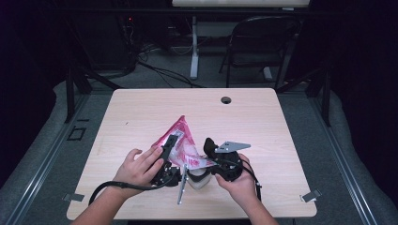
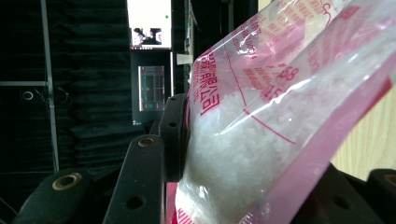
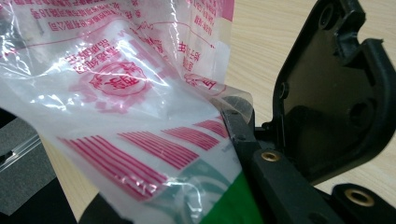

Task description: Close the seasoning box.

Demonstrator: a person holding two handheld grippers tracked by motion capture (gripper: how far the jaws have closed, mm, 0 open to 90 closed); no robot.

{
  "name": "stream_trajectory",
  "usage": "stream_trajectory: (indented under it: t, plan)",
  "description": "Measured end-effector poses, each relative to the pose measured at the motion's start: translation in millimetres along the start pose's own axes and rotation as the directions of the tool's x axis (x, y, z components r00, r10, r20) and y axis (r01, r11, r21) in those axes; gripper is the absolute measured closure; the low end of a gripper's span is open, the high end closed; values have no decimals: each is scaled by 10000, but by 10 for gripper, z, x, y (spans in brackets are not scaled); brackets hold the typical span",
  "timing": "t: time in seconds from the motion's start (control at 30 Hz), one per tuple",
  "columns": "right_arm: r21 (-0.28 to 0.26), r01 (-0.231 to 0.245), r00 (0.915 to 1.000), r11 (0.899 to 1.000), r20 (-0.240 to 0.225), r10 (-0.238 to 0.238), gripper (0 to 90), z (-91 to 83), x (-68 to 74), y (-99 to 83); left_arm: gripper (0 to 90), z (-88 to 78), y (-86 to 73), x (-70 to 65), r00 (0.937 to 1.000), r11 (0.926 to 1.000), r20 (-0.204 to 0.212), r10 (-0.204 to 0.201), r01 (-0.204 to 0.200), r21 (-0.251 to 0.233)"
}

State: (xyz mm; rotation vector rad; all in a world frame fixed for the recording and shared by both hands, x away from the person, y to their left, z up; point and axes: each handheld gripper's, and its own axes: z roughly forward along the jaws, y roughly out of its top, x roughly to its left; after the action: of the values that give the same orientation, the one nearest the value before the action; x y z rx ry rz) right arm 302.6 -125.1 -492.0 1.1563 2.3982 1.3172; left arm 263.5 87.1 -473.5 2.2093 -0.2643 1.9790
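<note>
The left tongs (image 1: 168,149) are clenched on the pink-printed plastic bag (image 1: 180,143); in the left gripper view one black jaw presses flat against the bag (image 2: 280,116), right where the white grainy contents bulge. That grip looks meant to hold the weight, since the bag stands tilted above the counter (image 1: 141,117) with its pointed corner rising away from the person.

The right tongs (image 1: 213,157) meet the same bag lower down, at its near end. In the right gripper view a fold of the clear film (image 3: 140,107) is draped over one jaw while the other jaw stands well off to the side, so I cannot tell whether these tongs truly pinch the film or just support it. My guess is that they steady or tug that end while the left side keeps the bulk lifted, perhaps to tip the contents toward one corner or work at an opening.

Under the bag, near the front edge of the counter, sits a small pale cup (image 1: 197,180) with a metal spoon-like tool (image 1: 182,185) lying just beside it. The placement suggests the grains are to go into that cup.

The rest of the counter lies bare, with a folding chair (image 1: 260,42) beyond it.
</note>
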Motion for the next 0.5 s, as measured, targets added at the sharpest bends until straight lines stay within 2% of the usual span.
stream_trajectory:
  t: [0.5]
  plan:
    - [2,-53,10000,10000,-8,53,860,18,7,-1,653,-3,3,-3,10000,10000,9,-29,29,23]
